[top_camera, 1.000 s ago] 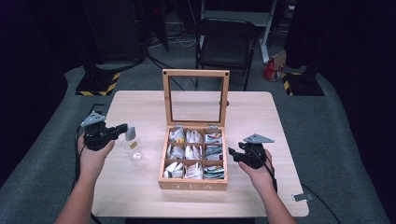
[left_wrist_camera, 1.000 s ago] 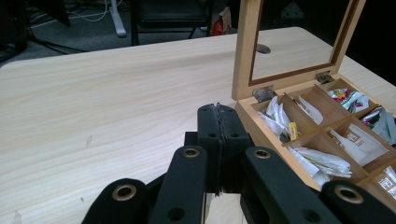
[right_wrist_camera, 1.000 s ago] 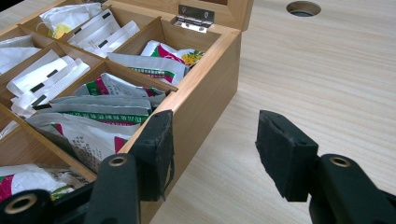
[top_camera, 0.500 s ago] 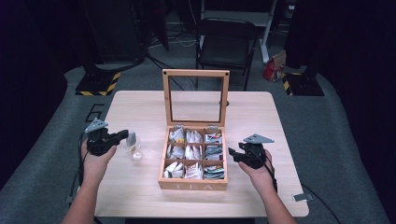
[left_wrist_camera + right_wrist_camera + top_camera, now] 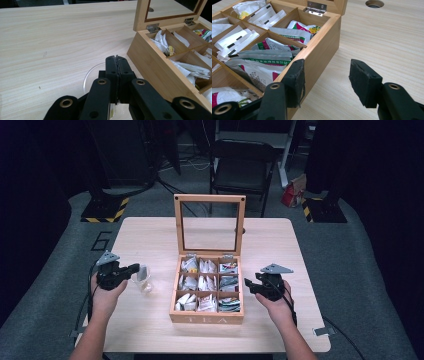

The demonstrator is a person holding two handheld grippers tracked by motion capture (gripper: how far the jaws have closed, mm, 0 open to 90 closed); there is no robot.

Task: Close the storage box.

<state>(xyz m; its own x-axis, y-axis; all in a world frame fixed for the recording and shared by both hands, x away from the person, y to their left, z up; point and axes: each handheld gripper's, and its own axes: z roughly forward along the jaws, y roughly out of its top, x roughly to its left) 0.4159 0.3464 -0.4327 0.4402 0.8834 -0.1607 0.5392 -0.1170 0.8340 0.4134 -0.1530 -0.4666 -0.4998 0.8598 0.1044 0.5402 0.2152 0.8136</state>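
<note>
A wooden tea box [image 5: 207, 318] stands mid-table, its glass lid upright, its compartments full of sachets. My left gripper [image 5: 134, 268] is to its left, shut on a thin white tea sachet [image 5: 142, 272] just above a small clear glass [image 5: 146, 286]. In the left gripper view the pads [image 5: 111, 65] are pressed together on the sachet's edge, and the glass rim [image 5: 86, 77] curves below them, beside the box wall [image 5: 150, 65]. My right gripper [image 5: 247, 285] hovers at the box's right side. Its jaws [image 5: 325, 82] are open and empty, next to the box wall [image 5: 322, 50].
A round cable hole [image 5: 374, 3] sits in the tabletop behind the box. Beyond the table's far edge are a black folding chair [image 5: 243, 167], a red bag [image 5: 292, 195] and a yellow-and-black striped base [image 5: 105, 209]. Bare tabletop lies left of the glass and right of the box.
My left gripper has sunk a little with the sachet, closer to the glass. The right gripper has stayed where it was.
</note>
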